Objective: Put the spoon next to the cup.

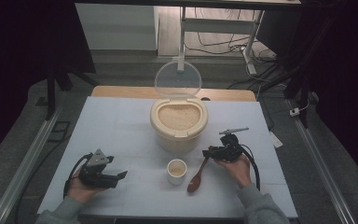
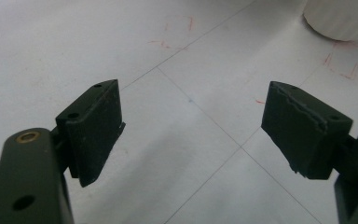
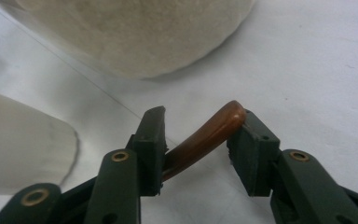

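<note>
While the white bench [image 1: 121,126] carries everything here, the largest thing on it is the cream rice bin [image 1: 179,122], its clear lid [image 1: 177,78] flipped up behind and the grain level showing near the rim. Just in front of the bin stands a small white cup [image 1: 176,171], and beside that cup lies the brown wooden spoon [image 1: 197,176], bowl toward the person, handle slanting up toward the right gripper [image 1: 213,153]. In the right gripper view the spoon's handle tip [image 3: 214,132] sits between the jaws, which stand partly apart; the handle leans against one pad, but I judge it is not clamped. The left gripper [image 1: 116,177] rests well apart at the near left, jaws wide apart over bare bench with nothing between them. The risk I see: if the right hand lifts or drags away with the handle still caught on a pad, the spoon could swing into the cup and tip it.
</note>
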`<state>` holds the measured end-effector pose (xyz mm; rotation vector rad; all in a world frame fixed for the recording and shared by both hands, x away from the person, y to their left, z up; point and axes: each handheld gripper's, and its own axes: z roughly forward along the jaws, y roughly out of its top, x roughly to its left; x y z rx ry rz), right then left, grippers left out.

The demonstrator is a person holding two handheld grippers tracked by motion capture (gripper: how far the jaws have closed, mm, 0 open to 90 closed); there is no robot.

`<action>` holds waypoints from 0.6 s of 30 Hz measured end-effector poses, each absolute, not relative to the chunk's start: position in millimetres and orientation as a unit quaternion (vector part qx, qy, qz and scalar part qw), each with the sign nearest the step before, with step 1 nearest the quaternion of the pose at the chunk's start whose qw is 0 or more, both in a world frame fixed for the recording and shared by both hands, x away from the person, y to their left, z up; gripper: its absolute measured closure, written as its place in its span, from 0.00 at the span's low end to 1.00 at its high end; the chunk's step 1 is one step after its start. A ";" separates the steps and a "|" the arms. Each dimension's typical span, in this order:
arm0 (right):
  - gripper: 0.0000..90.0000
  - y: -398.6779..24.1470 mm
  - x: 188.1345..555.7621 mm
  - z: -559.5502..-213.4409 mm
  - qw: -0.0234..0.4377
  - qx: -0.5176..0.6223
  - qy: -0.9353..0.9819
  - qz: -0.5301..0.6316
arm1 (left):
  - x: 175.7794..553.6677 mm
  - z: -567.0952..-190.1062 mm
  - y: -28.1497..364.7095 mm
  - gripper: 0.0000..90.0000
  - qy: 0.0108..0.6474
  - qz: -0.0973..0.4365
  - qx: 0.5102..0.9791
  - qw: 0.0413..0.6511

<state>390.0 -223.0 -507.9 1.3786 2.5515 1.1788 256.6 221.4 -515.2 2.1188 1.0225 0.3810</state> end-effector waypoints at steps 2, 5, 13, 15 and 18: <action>0.62 -221.9 390.1 -508.9 0.011 0.440 0.817 0.373 | 256.6 -515.2 221.4 0.22 0.399 0.148 0.826 0.370; 0.60 -220.5 390.4 -510.3 0.017 0.438 0.820 0.368 | 256.5 -515.3 221.2 0.22 0.398 0.148 0.827 0.369; 0.56 -217.5 390.6 -513.0 0.051 0.436 0.828 0.350 | 255.8 -515.2 220.6 0.22 0.396 0.148 0.828 0.369; 0.55 -217.7 390.9 -513.3 0.055 0.440 0.826 0.347 | 255.6 -515.1 220.7 0.22 0.396 0.148 0.827 0.370; 0.51 -218.5 391.7 -512.9 0.071 0.439 0.826 0.346 | 255.5 -515.2 220.6 0.22 0.395 0.149 0.828 0.370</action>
